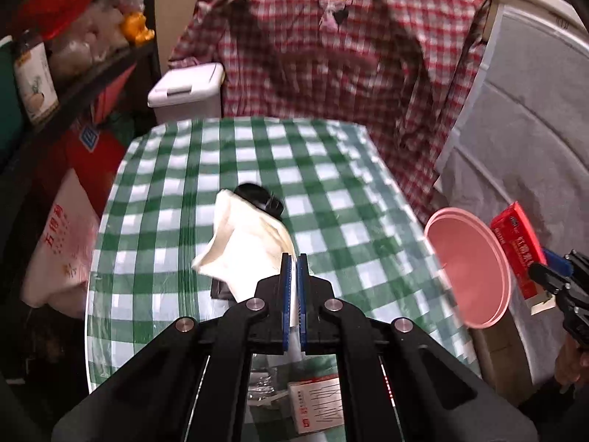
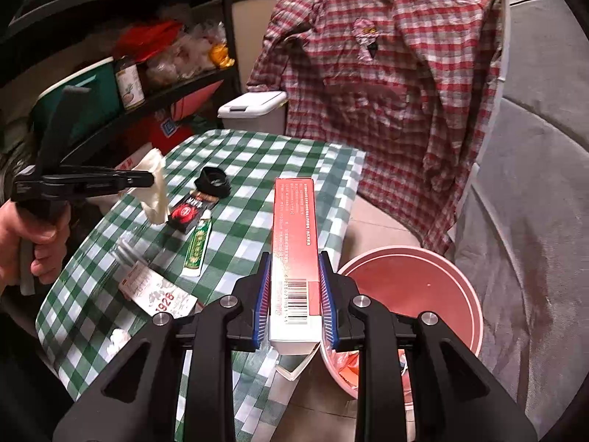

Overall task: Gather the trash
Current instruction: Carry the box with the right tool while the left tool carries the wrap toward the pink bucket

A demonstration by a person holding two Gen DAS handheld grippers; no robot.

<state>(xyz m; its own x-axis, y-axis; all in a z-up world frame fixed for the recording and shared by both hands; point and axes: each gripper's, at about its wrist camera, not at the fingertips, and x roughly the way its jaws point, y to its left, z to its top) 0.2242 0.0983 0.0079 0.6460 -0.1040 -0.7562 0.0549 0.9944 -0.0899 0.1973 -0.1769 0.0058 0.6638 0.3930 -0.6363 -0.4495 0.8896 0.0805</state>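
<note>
My left gripper (image 1: 293,263) is shut on a crumpled white tissue (image 1: 244,243) and holds it above the green checked table (image 1: 331,169); it also shows in the right wrist view (image 2: 147,180) with the tissue (image 2: 154,191). My right gripper (image 2: 294,287) is shut on a long red toothpaste box (image 2: 294,228), held beside the table's right edge, next to the pink bin (image 2: 412,291). In the left wrist view the box (image 1: 519,246) and the bin (image 1: 471,265) are at the right.
On the table lie a black ring-shaped object (image 2: 212,181), a red and black packet (image 2: 187,213), a green tube (image 2: 197,248) and a white and red paper pack (image 2: 158,293). A white lidded bin (image 2: 254,108) stands behind. A plaid shirt (image 2: 386,73) hangs at the back.
</note>
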